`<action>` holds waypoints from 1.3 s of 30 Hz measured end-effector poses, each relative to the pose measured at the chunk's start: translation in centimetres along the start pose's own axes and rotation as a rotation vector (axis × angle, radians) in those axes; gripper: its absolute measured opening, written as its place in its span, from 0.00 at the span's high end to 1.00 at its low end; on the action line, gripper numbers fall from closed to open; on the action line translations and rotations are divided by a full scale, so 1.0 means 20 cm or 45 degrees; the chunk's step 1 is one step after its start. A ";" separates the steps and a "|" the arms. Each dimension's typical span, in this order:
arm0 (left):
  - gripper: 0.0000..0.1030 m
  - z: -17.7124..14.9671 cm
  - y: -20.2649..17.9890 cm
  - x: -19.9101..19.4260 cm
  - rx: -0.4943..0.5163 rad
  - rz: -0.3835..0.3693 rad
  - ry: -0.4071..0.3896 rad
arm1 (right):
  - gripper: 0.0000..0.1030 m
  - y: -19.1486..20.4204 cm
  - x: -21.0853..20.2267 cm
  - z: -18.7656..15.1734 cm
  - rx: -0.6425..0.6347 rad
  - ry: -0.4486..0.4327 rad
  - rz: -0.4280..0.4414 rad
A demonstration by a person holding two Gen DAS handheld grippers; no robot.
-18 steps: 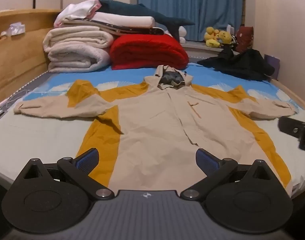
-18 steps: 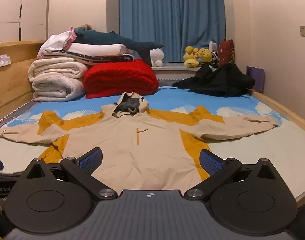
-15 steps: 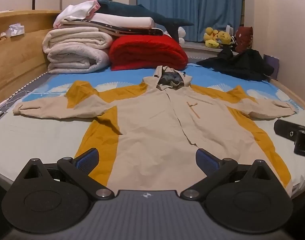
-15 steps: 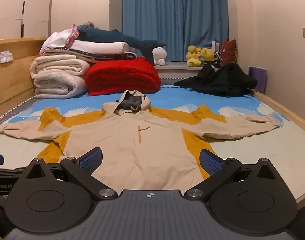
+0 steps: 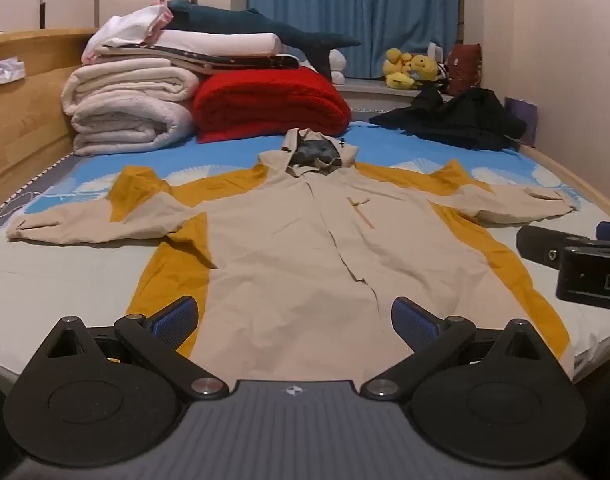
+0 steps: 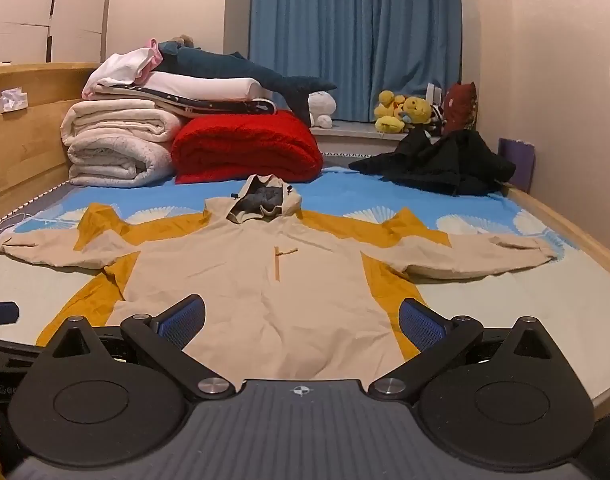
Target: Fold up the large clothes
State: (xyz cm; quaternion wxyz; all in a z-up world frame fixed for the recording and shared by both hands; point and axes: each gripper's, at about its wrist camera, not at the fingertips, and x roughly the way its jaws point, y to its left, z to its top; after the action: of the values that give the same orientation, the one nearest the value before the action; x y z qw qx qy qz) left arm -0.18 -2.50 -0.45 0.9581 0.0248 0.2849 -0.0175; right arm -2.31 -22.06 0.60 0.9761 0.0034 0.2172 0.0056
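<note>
A: Well, what is shown from the left wrist?

B: A beige and mustard hooded jacket (image 5: 305, 248) is seen laid flat, front up, on the bed (image 5: 45, 276), sleeves spread toward 9 and 3 o'clock and the hood toward 12. The left hand-held gripper (image 5: 293, 320) is held over the hem at 6 o'clock with its jaws spread wide; nothing is gripped, and contact with the cloth cannot be confirmed. Part of the other tool is glimpsed at 3 o'clock.

A: And from the right wrist?

B: The same jacket (image 6: 273, 276) is seen, its hem nearest the camera. The right hand-held gripper (image 6: 301, 320) is likewise fully parted above the hem and nothing is held. Folded white quilts (image 6: 117, 144) and a red blanket (image 6: 245, 148) are stacked past the hood at 11 o'clock, and dark clothing (image 6: 437, 164) lies at 1 o'clock.

A: Which step is in hand?

B: No fold appears to have been made, so the approach before the first grasp is judged to be under way. A sleeve or a side edge would probably need to be pinched first, and only one layer's worth of slack should be taken so the body is not dragged.
</note>
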 end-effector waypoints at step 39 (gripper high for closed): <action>0.00 -0.01 0.02 0.02 -0.023 -0.004 0.014 | 0.01 0.01 -0.01 0.00 -0.023 -0.016 0.018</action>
State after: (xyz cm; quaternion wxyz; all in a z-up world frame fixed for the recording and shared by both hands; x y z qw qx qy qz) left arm 0.10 -2.12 -0.85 0.9567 0.0158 0.2903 -0.0163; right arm -2.49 -21.94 0.75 0.9773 -0.0037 0.2111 0.0144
